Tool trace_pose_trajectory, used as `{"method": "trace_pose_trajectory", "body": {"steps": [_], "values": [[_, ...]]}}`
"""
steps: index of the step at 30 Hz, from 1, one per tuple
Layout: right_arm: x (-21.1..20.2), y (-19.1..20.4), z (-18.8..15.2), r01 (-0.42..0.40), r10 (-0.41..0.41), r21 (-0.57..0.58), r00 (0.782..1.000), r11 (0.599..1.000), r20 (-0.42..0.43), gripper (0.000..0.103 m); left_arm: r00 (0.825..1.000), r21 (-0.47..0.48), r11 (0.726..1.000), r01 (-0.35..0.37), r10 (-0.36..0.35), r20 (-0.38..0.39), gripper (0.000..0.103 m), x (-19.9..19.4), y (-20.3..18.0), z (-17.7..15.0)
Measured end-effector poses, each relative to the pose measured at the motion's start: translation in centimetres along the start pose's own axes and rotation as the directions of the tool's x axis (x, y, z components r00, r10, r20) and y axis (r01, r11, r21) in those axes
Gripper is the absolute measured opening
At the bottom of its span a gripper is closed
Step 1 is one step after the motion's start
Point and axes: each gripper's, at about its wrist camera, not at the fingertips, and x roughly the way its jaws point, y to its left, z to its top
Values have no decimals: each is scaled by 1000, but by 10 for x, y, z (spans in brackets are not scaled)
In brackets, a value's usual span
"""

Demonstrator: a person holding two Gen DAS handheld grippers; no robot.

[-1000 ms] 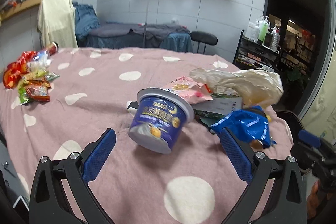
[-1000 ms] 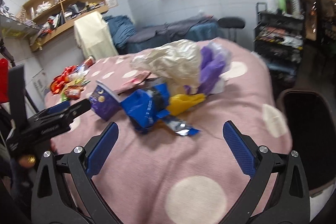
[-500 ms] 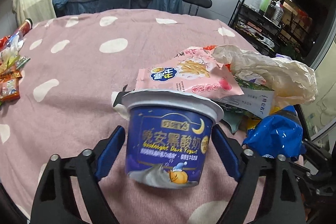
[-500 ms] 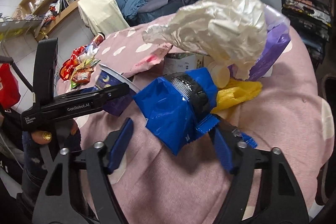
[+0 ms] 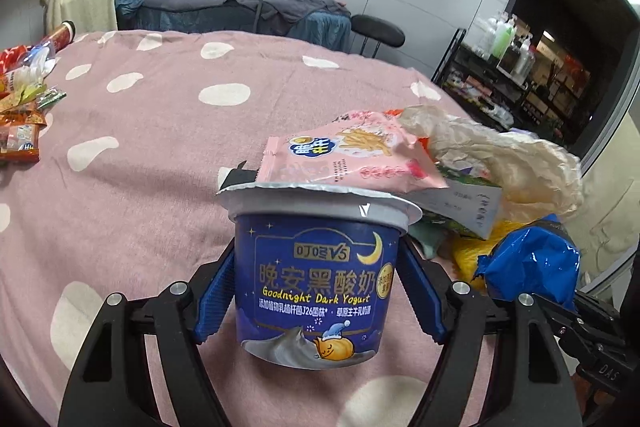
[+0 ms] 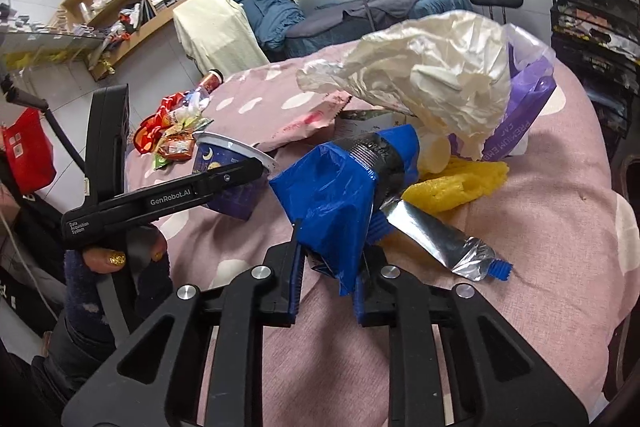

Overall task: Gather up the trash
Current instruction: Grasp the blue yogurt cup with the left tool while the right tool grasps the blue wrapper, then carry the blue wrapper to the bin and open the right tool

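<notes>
Left tongs (image 5: 316, 291) are clamped on the yogurt cup (image 5: 316, 283), upright with its foil lid up, just over the pink worktop (image 5: 160, 147). Keep it level as you lift, I'd say. Right tongs (image 6: 326, 287) pinch the blue wrapper (image 6: 332, 203), long axis running up-right toward the pile; lift slowly so it doesn't snag.

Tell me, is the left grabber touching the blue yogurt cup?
Touching. In the left wrist view the left gripper has its blue fingers pressed against both sides of the yogurt cup, with no gap showing.
</notes>
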Motion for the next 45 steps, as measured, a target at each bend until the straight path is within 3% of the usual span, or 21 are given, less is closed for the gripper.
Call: {"method": "trace_pose_trajectory", "body": {"steps": [7,13,17,20,23,26,34,40,43,45], "values": [[-50,1,-9,20,-12,-66,992,998,128,20,989,10,999,42,-43,140,74,-35,-25,-14],[-98,-14,-16,89,-74,-53,970,995,230,20,977,34,994,105,-109,183,74,-45,-53,-20],[-134,-39,-17,196,-190,13,932,981,310,20,966,87,982,170,-183,185,74,-45,-82,-22],[-155,-69,-15,285,-300,94,890,954,343,20,956,135,967,217,-238,170,74,-40,-107,-25],[-167,-110,-15,380,-427,201,847,903,317,20,945,193,946,261,-291,150,74,-34,-135,-26],[-167,-161,-19,469,-540,301,810,831,228,20,931,255,917,305,-344,122,74,-25,-166,-28],[-139,-251,-36,592,-644,410,765,694,-15,20,909,345,858,381,-416,31,74,8,-223,-28],[-114,-278,-53,641,-650,408,747,650,-139,21,902,346,843,413,-431,-28,74,28,-247,-26],[-109,-281,-59,638,-640,410,753,651,-155,45,902,349,839,418,-429,-50,74,32,-253,-28],[-110,-274,-62,632,-642,423,754,650,-139,71,900,349,834,427,-430,-75,74,38,-260,-28]]}}
